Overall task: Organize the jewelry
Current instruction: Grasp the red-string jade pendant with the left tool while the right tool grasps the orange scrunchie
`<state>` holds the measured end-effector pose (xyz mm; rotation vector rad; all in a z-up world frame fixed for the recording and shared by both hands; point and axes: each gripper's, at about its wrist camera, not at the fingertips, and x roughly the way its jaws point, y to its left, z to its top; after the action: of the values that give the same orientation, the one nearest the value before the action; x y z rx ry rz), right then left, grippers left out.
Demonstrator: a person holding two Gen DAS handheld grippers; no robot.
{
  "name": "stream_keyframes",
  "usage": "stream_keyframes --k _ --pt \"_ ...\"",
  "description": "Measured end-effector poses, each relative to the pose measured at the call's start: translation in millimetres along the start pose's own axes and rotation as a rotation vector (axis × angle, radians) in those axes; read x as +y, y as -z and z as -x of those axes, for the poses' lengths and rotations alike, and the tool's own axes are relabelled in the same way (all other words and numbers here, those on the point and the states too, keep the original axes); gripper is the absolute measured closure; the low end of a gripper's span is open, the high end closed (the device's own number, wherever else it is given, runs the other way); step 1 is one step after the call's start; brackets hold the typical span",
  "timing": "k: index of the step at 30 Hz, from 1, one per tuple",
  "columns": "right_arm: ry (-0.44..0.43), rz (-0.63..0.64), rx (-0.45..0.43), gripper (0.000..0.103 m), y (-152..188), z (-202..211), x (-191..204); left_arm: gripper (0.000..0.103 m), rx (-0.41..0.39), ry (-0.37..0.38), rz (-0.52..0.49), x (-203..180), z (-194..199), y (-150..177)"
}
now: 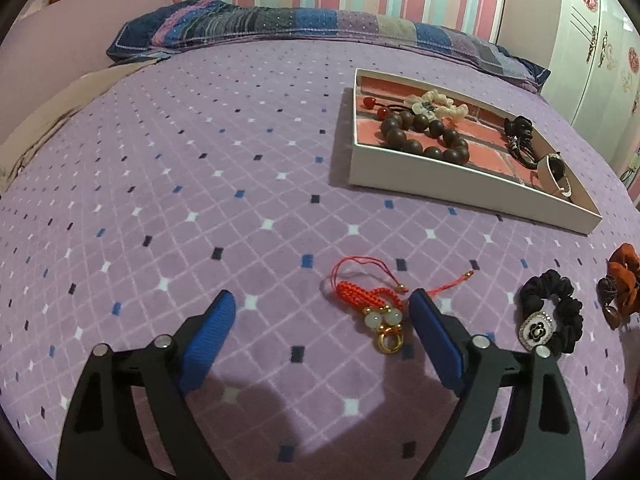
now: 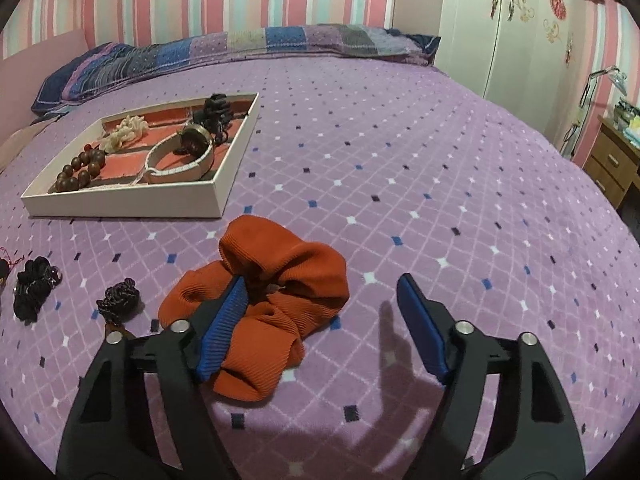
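Observation:
A white tray (image 1: pixel 460 176) with a red lining lies on the purple bed and holds a brown bead bracelet (image 1: pixel 424 136), a cream scrunchie (image 1: pixel 436 106), a black hair tie and a watch (image 2: pixel 180 152). My left gripper (image 1: pixel 322 304) is open just above the bed, with a red braided cord charm (image 1: pixel 372 300) between its fingers, close to the right finger. My right gripper (image 2: pixel 322 292) is open over an orange scrunchie (image 2: pixel 272 304); its left finger lies across the scrunchie's middle. A black scrunchie with a flower charm (image 1: pixel 554 312) lies to the right of the left gripper.
A small dark braided hair tie (image 2: pixel 118 304) and the black scrunchie (image 2: pixel 34 288) lie left of the orange one. The tray also shows in the right wrist view (image 2: pixel 128 204). A patchwork pillow (image 1: pixel 280 28) lies at the bed's head. A white wardrobe (image 2: pixel 500 20) and a wooden desk (image 2: pixel 612 164) stand at the right.

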<state>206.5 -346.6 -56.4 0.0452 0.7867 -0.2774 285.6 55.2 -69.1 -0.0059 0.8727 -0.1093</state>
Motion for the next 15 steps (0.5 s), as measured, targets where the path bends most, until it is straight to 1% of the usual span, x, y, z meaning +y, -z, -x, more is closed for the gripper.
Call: stream_keyframes --k 1,3,5,7,9,10,11,12,13,15 --pt "-0.002 0.000 0.001 0.035 0.1 -0.3 -0.1 0.023 -0.004 -0.011 -0.005 -0.6 0.3 1.2" --pt "0.000 0.008 0.003 0.040 0.2 -0.7 1.7 0.027 -0.012 -0.009 -0.013 -1.5 1.3 2.0" --pt "0.002 0.024 0.007 0.051 0.7 -2.0 4.7 0.031 -0.018 -0.005 -0.009 -0.1 1.6 2.5" --pt "0.008 0.040 0.007 0.058 0.9 -2.4 8.1 0.034 -0.022 -0.005 -0.002 2.0 2.8 3.1" --pt "0.017 0.057 0.000 0.062 1.5 -2.0 11.2 0.041 -0.029 -0.006 0.001 3.3 4.1 3.6" --pt "0.019 0.062 -0.003 0.064 1.7 -1.9 12.2 0.042 -0.032 -0.005 0.000 3.4 4.6 3.8" --pt "0.021 0.067 -0.005 0.066 1.9 -1.9 13.1 0.047 -0.033 -0.005 -0.001 3.2 4.9 4.1" --pt "0.021 0.068 -0.005 0.066 2.1 -2.1 13.2 0.051 -0.036 -0.004 -0.006 2.5 5.3 4.4" --pt "0.021 0.067 -0.004 0.067 2.5 -2.2 13.2 0.054 -0.038 -0.004 -0.011 1.5 5.5 4.4" --pt "0.016 0.061 -0.003 0.068 2.5 -2.6 12.5 0.063 -0.043 -0.005 -0.021 -0.5 6.5 5.1"
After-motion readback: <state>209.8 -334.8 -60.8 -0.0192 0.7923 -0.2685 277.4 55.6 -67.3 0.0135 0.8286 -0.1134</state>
